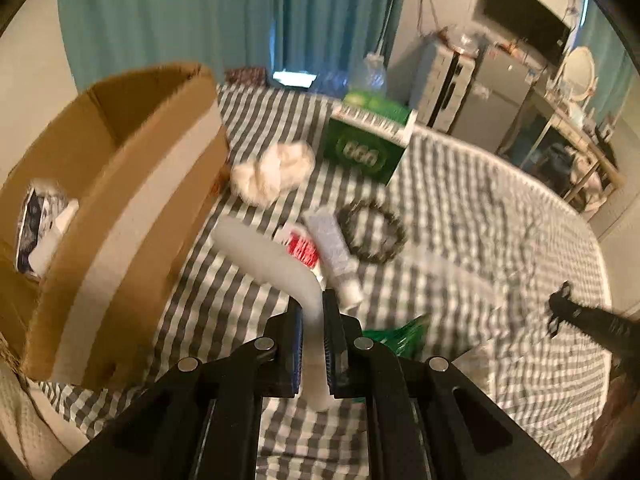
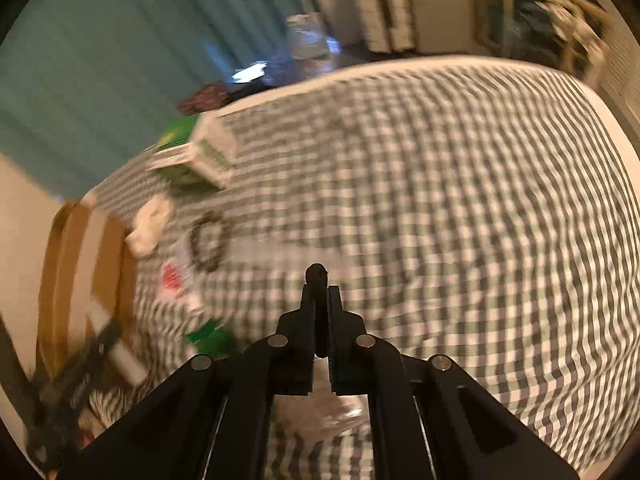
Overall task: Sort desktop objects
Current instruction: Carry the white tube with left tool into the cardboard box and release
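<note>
Here white tube (image 1: pixel 264 256) w/ long axis up-left.

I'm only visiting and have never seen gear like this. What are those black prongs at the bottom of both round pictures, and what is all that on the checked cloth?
Each picture comes from a small wide-angle camera mounted on a hand-held pincer, so the black prongs are its two fingers. A person carries one in each hand.

The left gripper is closed on a white tube. The right gripper is closed on a small dark object, too blurred to name.

On the checked cloth lie a green box, a fluffy white item, a dark ring and a second tube. A cardboard box stands at the left.
</note>
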A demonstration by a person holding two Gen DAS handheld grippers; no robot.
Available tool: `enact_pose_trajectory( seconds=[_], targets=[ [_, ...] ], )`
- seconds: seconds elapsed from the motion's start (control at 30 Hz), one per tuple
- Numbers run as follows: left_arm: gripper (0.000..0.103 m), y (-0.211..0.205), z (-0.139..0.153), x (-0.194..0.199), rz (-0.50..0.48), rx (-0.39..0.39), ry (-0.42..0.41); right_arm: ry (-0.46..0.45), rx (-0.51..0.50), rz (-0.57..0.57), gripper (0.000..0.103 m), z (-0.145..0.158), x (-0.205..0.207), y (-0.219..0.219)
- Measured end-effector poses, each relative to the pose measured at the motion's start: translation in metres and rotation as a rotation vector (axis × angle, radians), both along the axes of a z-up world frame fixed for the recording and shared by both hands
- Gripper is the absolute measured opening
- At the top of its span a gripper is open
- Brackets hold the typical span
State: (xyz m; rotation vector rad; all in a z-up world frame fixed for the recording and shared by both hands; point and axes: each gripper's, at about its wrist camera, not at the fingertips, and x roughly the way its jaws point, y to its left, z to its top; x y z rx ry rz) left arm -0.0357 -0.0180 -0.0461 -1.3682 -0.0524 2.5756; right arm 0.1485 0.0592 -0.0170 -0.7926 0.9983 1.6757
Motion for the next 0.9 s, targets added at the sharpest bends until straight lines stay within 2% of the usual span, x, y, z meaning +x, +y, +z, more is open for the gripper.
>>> enact_pose_trajectory(
  seconds=[0.1, 0.23, 0.37, 0.5, 0.6, 0.73, 0.83, 0.9],
  targets=[
    [0.009, -0.004, 0.016, -0.006, 0.008, 0.045, 0.045, -0.005, 0.046, 0.076, 0.005, 0.007, -0.021, -0.008],
    [0.009, -0.011, 0.040, -0.007, 0.010, 0.061, 0.139, 0.027, 0.105, 0.165, 0.005, 0.036, -0.040, -0.023],
    [0.009, -0.037, 0.072, -0.011, 0.015, 0.168, 0.208, 0.087, 0.134, 0.256, 0.005, 0.056, -0.079, -0.032],
    [0.009, -0.069, 0.106, -0.027, 0.027, 0.181, 0.290, 0.133, 0.159, 0.342, 0.005, 0.075, -0.115, -0.037],
    [0.009, -0.092, 0.121, -0.046, 0.044, 0.187, 0.322, 0.172, 0.162, 0.417, 0.005, 0.088, -0.150, -0.038],
    [0.009, -0.138, 0.121, -0.065, 0.110, 0.185, 0.350, 0.195, 0.166, 0.495, 0.005, 0.096, -0.197, -0.039],
    [0.009, -0.171, 0.105, -0.076, 0.216, 0.204, 0.317, 0.191, 0.168, 0.563, 0.005, 0.092, -0.240, -0.040],
    [0.009, -0.185, 0.088, -0.090, 0.282, 0.169, 0.291, 0.188, 0.156, 0.601, 0.005, 0.084, -0.267, -0.040]
  ],
)
